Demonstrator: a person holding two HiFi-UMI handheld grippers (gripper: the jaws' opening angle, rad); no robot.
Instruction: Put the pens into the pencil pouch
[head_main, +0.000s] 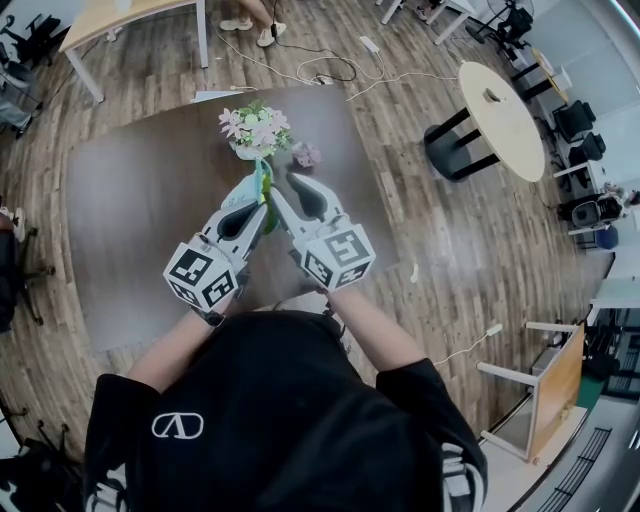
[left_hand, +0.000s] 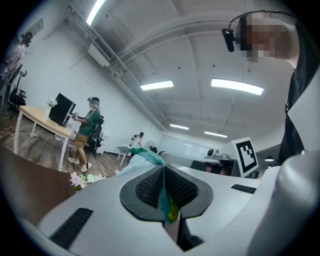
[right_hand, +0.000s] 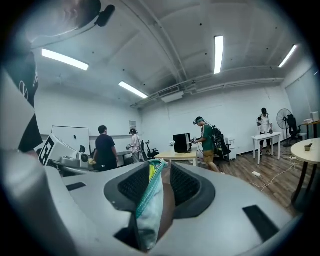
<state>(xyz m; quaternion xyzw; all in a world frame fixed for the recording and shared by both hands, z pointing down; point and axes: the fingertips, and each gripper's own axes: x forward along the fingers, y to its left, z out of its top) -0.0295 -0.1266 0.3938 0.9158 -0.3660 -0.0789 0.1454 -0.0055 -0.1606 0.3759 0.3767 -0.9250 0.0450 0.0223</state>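
Black-shirted shoulders of the person (head_main: 270, 420) fill the bottom of the head view, forearms reaching up the frame to the two grippers, whose marker cubes sit side by side at centre. Both grippers converge on the pencil pouch (head_main: 265, 205), which hangs as a narrow green and pale strip between their tips, raised above the dark brown table (head_main: 140, 210).

In the head view the left gripper (head_main: 255, 200) comes in from the lower left. In its own view the left gripper (left_hand: 164, 190) has its jaws pressed together on the pouch's teal zipper edge, with a yellow-green bit showing low in the pinch. From there the pencil pouch (left_hand: 145, 154) runs up and to the left of the frame.

The right gripper (head_main: 288, 190) reaches in from the lower right of the head view. In its own view the right gripper (right_hand: 161, 187) has its jaws partly apart with the pencil pouch (right_hand: 147, 210) standing between them. The fabric lies along the pad (right_hand: 135, 187) at frame left. A brown sliver of gap separates it from the other pad (right_hand: 186, 186), so it is not pinched where this view shows.

Just above the pouch in the head view, a pot of pink and white flowers (head_main: 255, 128) stands on the table, with a small pink bloom (head_main: 306, 155) to its right. A pale round table (head_main: 500, 115) stands on the wood floor at the upper right.
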